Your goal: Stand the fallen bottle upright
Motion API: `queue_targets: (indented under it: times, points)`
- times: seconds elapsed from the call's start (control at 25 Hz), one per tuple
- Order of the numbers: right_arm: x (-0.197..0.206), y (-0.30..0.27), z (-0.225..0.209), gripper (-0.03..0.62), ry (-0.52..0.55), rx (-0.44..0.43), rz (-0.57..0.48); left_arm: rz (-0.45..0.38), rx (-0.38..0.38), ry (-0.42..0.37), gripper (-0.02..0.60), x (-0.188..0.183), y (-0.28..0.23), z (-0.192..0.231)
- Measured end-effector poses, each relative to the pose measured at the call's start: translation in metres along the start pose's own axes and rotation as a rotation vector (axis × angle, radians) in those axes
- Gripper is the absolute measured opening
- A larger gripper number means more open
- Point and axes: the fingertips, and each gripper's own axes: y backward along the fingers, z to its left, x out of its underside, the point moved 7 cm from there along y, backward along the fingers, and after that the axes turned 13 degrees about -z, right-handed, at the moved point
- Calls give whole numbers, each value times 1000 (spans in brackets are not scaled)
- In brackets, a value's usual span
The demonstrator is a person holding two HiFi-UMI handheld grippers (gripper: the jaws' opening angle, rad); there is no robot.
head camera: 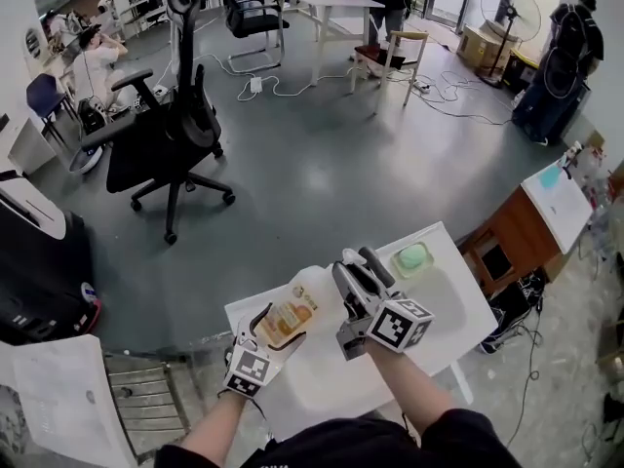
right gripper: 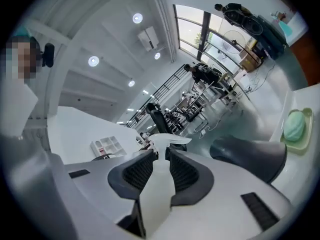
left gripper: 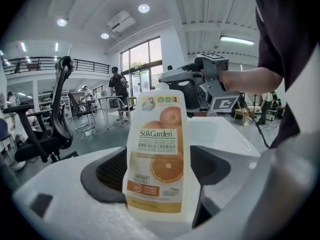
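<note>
Bottle [head camera: 292, 315] held tilted over bench [head camera: 458, 300]. Left tool [left gripper: 159, 166] clamped on its body, right tool [right gripper: 160, 158] clamped on its neck.

- Head view: the neck and pump of the bottle [head camera: 290, 317] are covered by the right gripper [head camera: 353, 273].
- Left gripper view: the bottle's base is concealed behind the body of the left gripper [left gripper: 159, 170].
- The fine print under the label's brand name is too small to be read.
- The near edge of the table [head camera: 458, 300] is partly hidden under the forearms.
- The green object [head camera: 411, 257] in its dish cannot be identified at this size.
</note>
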Motion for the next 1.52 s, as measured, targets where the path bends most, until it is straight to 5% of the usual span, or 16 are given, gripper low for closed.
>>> queue_targets:
  times: [0.68,1.52]
  points:
    - [-44,-18,18,103,224,-127,64,-90,-74,66,393,-11,-57,-13]
    - [-38,-12,53,100,474,-345,142,-118,-138,132,393,-4,-86,-29]
